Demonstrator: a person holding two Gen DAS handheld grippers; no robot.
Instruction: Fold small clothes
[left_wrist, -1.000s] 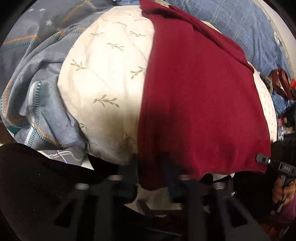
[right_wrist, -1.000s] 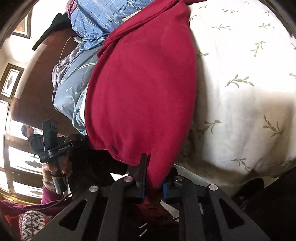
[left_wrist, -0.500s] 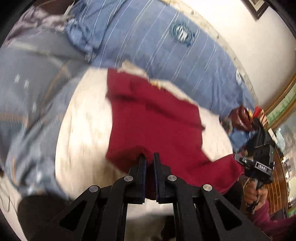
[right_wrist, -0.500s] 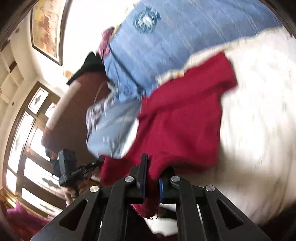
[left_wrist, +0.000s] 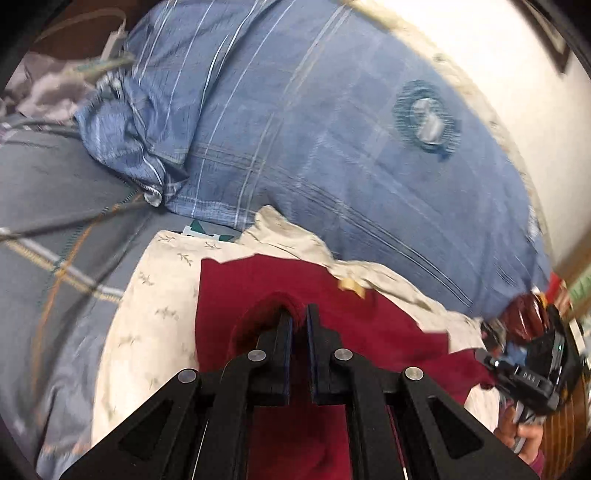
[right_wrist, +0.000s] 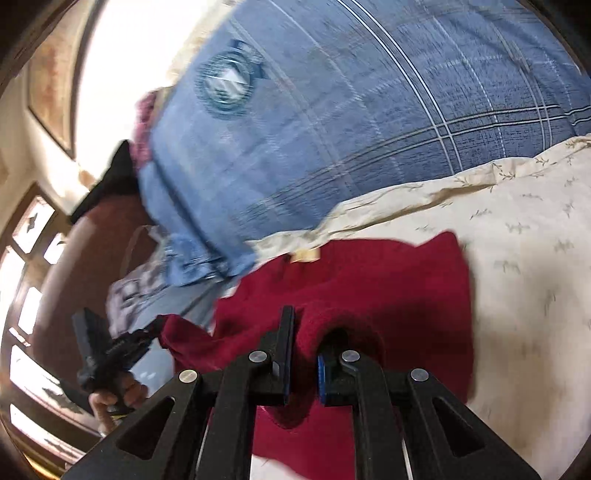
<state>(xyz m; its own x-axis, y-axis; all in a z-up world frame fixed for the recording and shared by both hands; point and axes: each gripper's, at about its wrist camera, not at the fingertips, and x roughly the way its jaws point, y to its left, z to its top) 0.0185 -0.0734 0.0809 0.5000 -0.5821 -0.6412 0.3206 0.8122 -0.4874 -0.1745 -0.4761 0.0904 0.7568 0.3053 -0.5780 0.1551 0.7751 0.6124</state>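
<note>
Both my grippers have swung up and forward since a second ago, carrying the near hem of the red garment (left_wrist: 354, 332) over itself on the cream leaf-print quilt (left_wrist: 155, 295). My left gripper (left_wrist: 299, 314) and right gripper (right_wrist: 306, 325) each pinch that hem tight.

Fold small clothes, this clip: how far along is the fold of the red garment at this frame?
Done: the red garment lies on the cream leaf-print cloth. In hand: the left gripper and right gripper are each shut on its near edge, lifted and bunched toward the far end. Left: laying that edge down and any further folds.
</note>
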